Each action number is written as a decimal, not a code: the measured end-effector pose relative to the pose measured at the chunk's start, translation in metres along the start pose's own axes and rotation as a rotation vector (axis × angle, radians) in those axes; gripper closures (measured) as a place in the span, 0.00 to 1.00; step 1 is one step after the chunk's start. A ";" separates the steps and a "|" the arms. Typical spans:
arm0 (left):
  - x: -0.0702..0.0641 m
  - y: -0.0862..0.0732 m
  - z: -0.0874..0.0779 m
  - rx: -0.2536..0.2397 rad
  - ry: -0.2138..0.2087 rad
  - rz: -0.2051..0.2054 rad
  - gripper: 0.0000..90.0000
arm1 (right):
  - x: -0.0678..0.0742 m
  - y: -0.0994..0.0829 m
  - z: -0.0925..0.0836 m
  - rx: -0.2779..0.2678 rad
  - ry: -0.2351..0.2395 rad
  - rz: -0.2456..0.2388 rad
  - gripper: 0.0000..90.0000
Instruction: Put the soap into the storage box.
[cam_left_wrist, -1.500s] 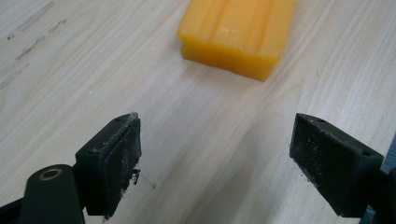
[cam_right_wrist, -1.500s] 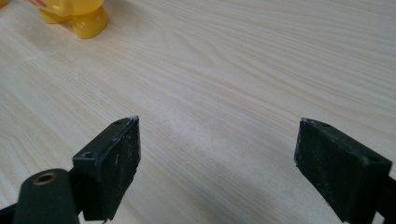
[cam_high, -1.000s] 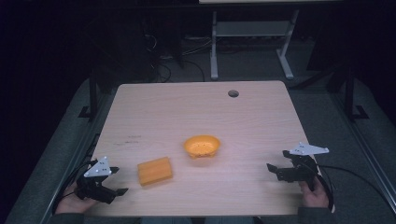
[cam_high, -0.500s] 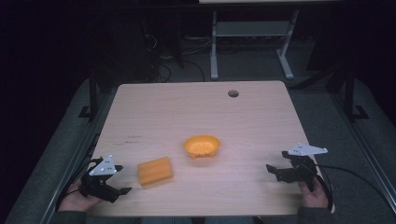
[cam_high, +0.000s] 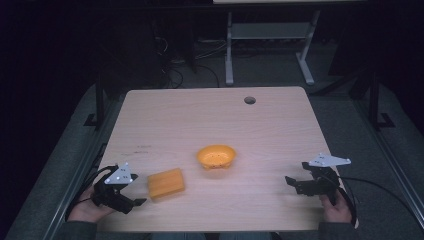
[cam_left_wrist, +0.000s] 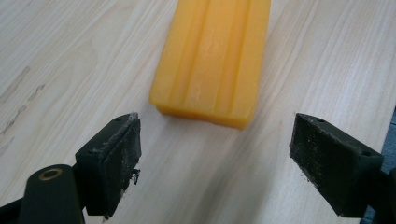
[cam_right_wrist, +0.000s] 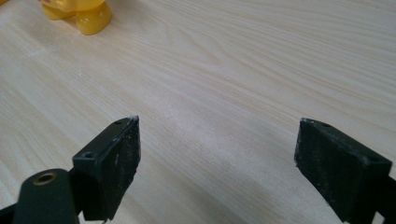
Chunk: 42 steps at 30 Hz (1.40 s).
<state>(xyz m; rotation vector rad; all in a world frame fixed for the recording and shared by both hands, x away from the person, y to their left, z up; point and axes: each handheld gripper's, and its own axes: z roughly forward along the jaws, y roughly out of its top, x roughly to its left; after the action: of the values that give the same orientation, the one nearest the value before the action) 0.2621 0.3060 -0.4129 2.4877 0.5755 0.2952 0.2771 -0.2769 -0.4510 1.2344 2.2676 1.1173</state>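
Left claw (cam_left_wrist: 215, 158) wide open, empty.

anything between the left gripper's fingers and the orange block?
Nothing: bare wood of the table separates the open left gripper from the orange block, clearest in the left gripper view.

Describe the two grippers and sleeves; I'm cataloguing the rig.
Both the left gripper and right gripper are black, each topped by a grey three-cornered plate and trailing a black cable. Their jaws are black rectangular blocks, scuffed with pale dust. The sleeves look dark.
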 end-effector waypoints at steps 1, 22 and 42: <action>0.000 0.002 0.001 0.004 -0.004 0.006 0.18 | 0.000 0.000 0.000 0.000 0.000 0.002 0.15; 0.001 0.034 0.017 0.033 -0.039 0.072 0.18 | -0.001 0.000 0.000 -0.004 0.002 -0.003 0.15; 0.005 0.053 0.036 0.064 -0.081 0.103 0.18 | -0.001 0.000 0.001 0.002 0.005 -0.006 0.15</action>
<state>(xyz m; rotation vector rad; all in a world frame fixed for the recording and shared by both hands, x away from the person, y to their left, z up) 0.2965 0.2515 -0.4116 2.5828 0.4316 0.2172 0.2781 -0.2771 -0.4514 1.2264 2.2749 1.1174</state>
